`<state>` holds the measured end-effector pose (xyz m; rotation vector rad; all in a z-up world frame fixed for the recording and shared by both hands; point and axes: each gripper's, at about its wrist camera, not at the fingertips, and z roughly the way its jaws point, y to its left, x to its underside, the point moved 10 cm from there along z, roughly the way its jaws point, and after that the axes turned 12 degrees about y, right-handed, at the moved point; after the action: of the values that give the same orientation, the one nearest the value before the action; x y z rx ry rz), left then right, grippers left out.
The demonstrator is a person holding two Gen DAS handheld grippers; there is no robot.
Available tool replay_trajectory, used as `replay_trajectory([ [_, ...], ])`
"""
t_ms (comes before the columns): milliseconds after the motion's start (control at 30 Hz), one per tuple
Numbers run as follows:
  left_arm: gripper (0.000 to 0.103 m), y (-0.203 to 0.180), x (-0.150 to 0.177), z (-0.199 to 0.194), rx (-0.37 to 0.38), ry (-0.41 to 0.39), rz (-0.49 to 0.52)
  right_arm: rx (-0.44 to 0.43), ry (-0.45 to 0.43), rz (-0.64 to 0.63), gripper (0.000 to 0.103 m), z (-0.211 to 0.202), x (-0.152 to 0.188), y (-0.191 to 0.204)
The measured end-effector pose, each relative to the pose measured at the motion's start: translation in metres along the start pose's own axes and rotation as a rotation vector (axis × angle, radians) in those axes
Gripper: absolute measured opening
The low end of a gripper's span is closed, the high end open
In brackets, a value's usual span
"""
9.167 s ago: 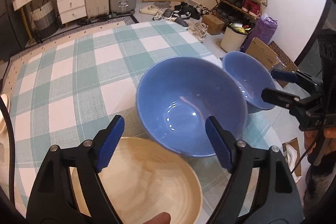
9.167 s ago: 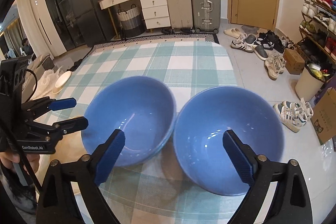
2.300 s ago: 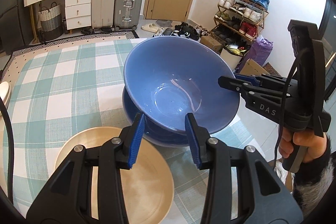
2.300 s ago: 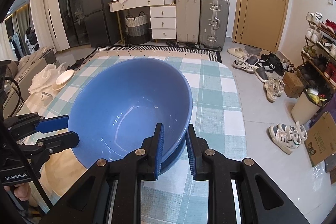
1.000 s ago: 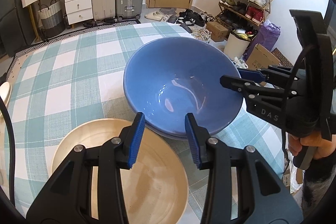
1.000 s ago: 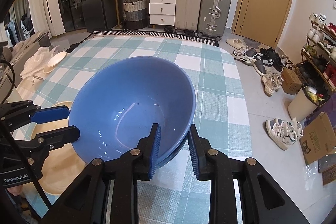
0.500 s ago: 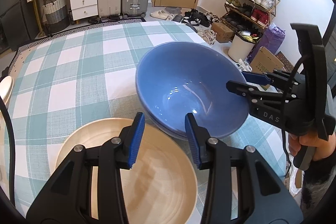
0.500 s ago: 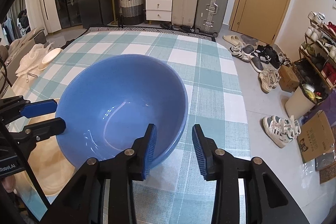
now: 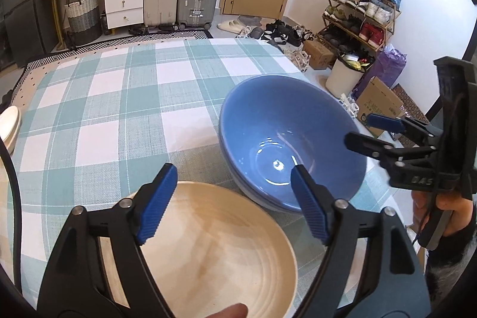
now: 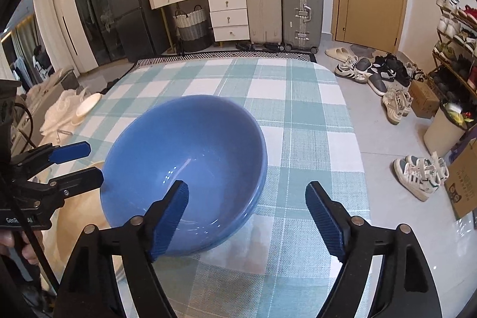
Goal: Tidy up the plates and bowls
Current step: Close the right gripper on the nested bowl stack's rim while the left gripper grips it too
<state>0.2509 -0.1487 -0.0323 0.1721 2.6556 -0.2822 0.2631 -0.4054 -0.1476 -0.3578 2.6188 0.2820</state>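
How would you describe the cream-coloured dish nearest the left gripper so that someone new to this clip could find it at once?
Start at the table with the teal and white checked cloth. On its near edge, right under the left gripper, whose jaws are opening with nothing between them, lies the cream dish. It is pale, wide and shallow, unlike the deep, glossy blue bowls stacked beside it.

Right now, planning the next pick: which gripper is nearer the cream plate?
Left. The left gripper hangs over the cream plate; the right gripper sits beyond the blue bowls.
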Motion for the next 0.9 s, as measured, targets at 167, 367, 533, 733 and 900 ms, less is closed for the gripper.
replay_trajectory([
  [167,0.096,0.004,-0.003,0.007,0.016,0.01,-0.014,-0.076,-0.003,0.064,0.095,0.001,0.004,-0.005],
  [367,0.101,0.001,-0.003,0.016,0.022,0.02,-0.022,-0.115,0.006,0.12,0.096,0.01,0.008,-0.014],
  [533,0.101,0.002,-0.005,0.028,0.03,0.04,-0.035,-0.136,0.023,0.114,0.096,0.019,0.013,-0.009],
  [733,0.101,0.003,-0.009,0.044,0.043,0.058,-0.052,-0.178,0.04,0.107,0.089,0.03,0.016,0.0],
  [900,0.079,0.0,-0.012,0.056,0.059,0.078,-0.057,-0.206,0.037,0.103,0.079,0.032,0.015,0.004],
])
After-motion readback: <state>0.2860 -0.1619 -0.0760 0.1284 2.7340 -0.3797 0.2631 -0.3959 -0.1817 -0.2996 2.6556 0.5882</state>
